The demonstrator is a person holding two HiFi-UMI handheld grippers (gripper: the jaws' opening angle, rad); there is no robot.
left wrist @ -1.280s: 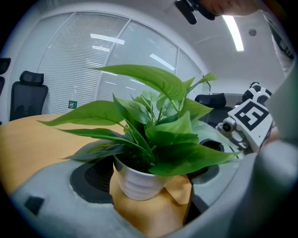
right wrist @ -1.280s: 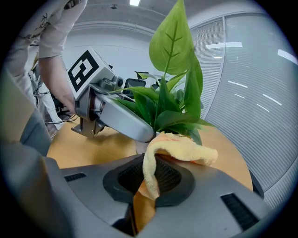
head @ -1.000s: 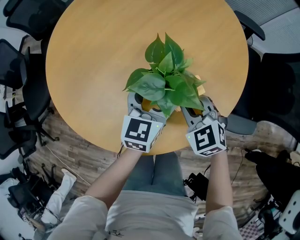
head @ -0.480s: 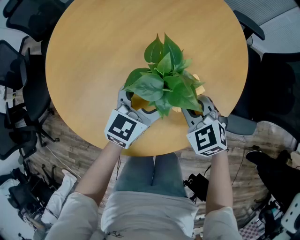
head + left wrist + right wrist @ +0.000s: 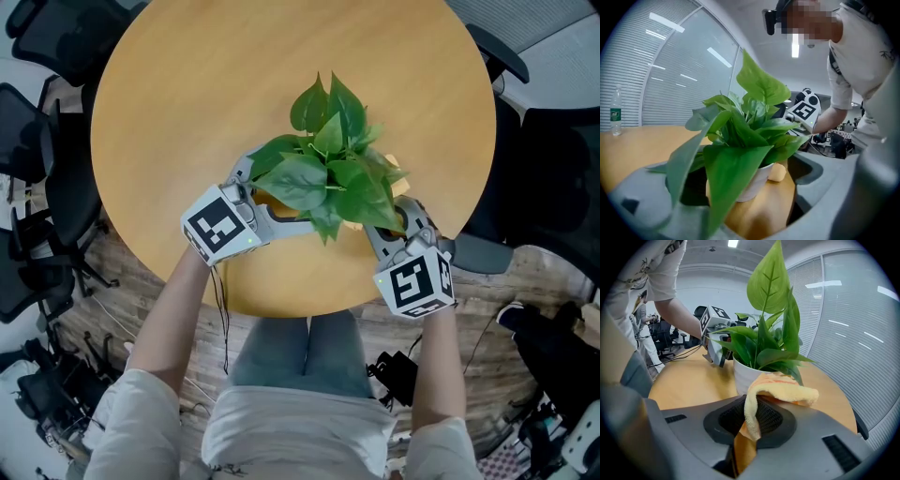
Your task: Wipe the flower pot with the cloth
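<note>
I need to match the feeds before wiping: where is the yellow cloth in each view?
Head view: cloth mostly hidden by leaves, a pale bit showing right of the plant.
Left gripper view: cloth low centre, just right of the pot.
Right gripper view: cloth at centre, clamped in the right gripper.
Shared landmark: the plant.

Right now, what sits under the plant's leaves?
The white flower pot, with the yellow cloth clamped in the right hand-held gripper at its side. In the head view the leaves cover the pot and whatever fills it.
</note>
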